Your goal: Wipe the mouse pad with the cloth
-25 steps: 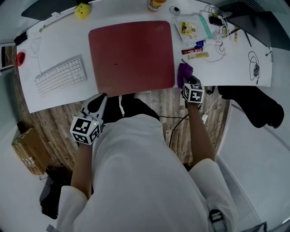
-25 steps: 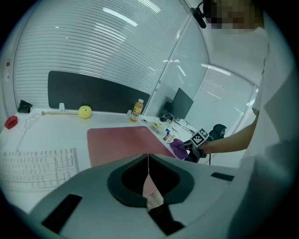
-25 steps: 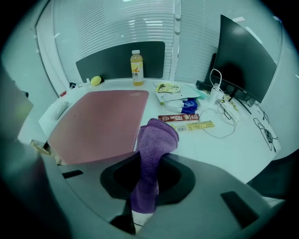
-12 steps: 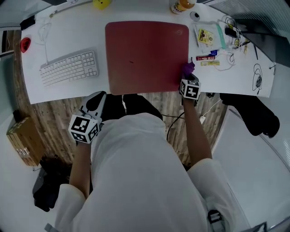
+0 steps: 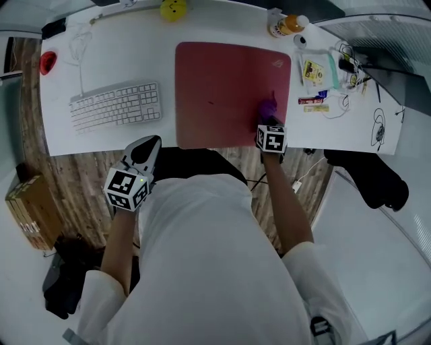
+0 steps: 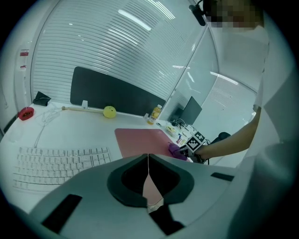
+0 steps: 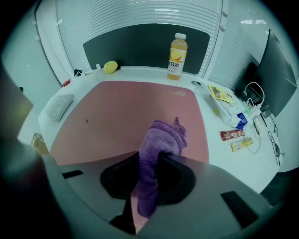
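Note:
The red mouse pad lies in the middle of the white desk. My right gripper is shut on a purple cloth, whose free end rests on the pad's near right corner. My left gripper is shut with nothing in it. It hangs off the desk's front edge, left of the pad.
A white keyboard lies left of the pad. An orange drink bottle stands behind the pad. Snack packets and cables crowd the right of the desk. A yellow ball and a red object sit at the back left.
My right gripper has carried the cloth from the bare desk beside the pad leftward onto the pad's near right corner. The left gripper has stayed put.

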The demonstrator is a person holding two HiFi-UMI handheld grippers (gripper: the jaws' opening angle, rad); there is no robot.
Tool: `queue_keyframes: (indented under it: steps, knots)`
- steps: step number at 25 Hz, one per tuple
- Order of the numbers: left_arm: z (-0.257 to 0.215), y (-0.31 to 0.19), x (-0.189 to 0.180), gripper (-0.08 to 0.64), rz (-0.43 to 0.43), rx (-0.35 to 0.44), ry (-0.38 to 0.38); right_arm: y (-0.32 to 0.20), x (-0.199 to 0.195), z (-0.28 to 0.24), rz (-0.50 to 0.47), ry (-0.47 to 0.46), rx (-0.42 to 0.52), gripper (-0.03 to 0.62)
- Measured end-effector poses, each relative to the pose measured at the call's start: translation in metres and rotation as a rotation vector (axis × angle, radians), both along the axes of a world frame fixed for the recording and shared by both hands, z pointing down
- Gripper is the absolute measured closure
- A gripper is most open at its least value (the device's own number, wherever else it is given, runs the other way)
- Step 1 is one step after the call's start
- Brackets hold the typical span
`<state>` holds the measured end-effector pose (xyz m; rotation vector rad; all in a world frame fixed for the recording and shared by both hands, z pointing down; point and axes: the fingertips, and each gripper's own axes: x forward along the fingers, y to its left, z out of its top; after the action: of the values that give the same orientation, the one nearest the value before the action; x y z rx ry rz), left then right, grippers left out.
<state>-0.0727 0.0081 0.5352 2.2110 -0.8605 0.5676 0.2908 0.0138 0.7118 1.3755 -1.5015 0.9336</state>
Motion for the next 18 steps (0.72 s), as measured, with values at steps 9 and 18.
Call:
queue_keyframes:
  steps: [9,18]
  knots:
    - [0.008,-0.008,-0.020,0.538,-0.010,-0.007,0.023,-0.016,-0.080,0.000,-0.078,-0.060,-0.013,0.508]
    - [0.009,-0.019,-0.043,0.538,-0.027,-0.006,0.022,-0.028,-0.155,-0.003,-0.160,-0.136,-0.015,0.508]
